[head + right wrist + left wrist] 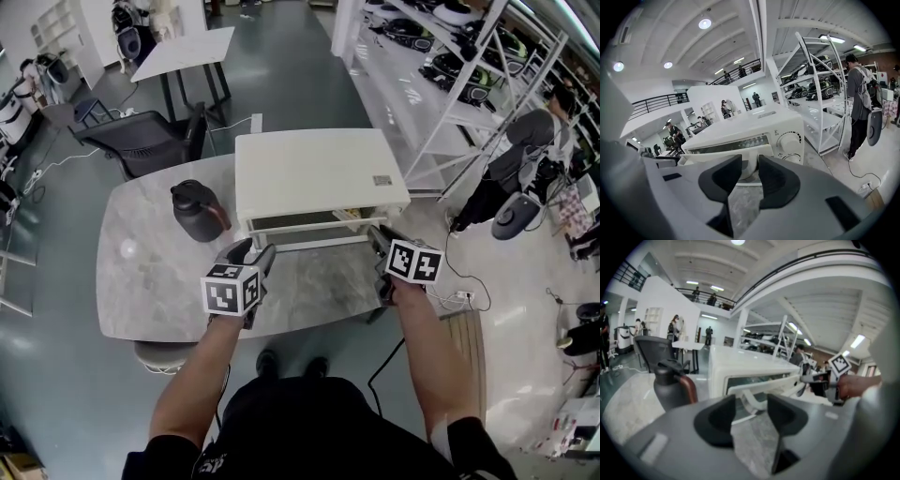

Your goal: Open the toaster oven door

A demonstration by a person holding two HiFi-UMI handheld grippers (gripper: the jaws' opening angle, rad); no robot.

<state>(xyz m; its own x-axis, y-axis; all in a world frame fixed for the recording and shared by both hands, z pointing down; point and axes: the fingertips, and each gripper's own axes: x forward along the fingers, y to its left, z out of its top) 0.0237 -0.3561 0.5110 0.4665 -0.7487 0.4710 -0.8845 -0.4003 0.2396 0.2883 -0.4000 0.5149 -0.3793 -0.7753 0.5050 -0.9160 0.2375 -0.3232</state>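
Tabletop (pixel 141 281) holds white toaster oven (pixel 314 173), door (pixel 726 152) ajar.

A glossy dark floor (pixel 300 66) runs between tall white shelving (pixel 441 84) and a black office chair (pixel 141 141). Round ceiling lights (pixel 705 23) shine above a railed mezzanine (pixel 661 101).

White toaster oven (pixel 314 173) stands upright, door (pixel 726 153) tilted ajar.

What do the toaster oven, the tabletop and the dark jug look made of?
Toaster oven: white painted sheet metal, probably; smooth, flat top with soft sheen.
Tabletop: grey stone or stone-look laminate; mottled veining, glossy reflection.
Jug: matte black plastic or coated metal, with a brown handle; unclear which.
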